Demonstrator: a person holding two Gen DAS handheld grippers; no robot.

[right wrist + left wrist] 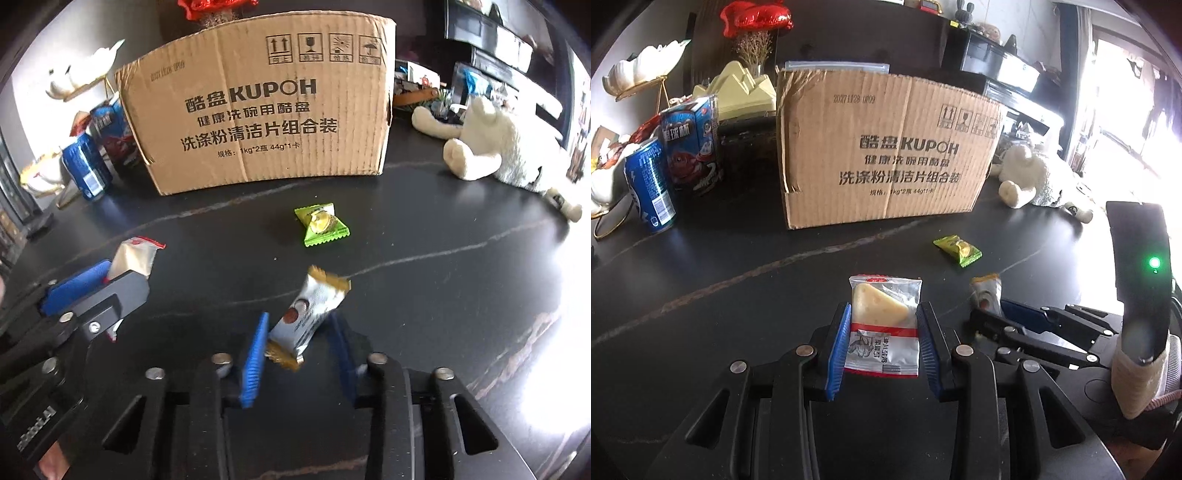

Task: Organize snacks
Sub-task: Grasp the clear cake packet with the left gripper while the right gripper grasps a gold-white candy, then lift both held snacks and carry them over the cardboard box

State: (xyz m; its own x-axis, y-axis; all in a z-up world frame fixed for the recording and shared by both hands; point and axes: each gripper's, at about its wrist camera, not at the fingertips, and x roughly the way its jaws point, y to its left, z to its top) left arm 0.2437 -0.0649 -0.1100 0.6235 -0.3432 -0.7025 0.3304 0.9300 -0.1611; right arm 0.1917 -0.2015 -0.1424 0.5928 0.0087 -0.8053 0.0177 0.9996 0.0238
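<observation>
Cheese snack packet (882, 325) pinched mid-body between left gripper (882, 341) fingers, off the worktop (738, 258). Light, crinkly, slippery film; soft inside, so gentle squeeze. Right gripper (299, 349) fingers hold silver choc bar (308, 315), tilted, w/ gap on right side. Green packet (322, 223) ahead of fingers, cardboard box (258, 110) beyond.

Cheese-print packet (882, 328) and tilted silver packet (308, 314) claw-held; green packet (322, 224) flat on table.
</observation>
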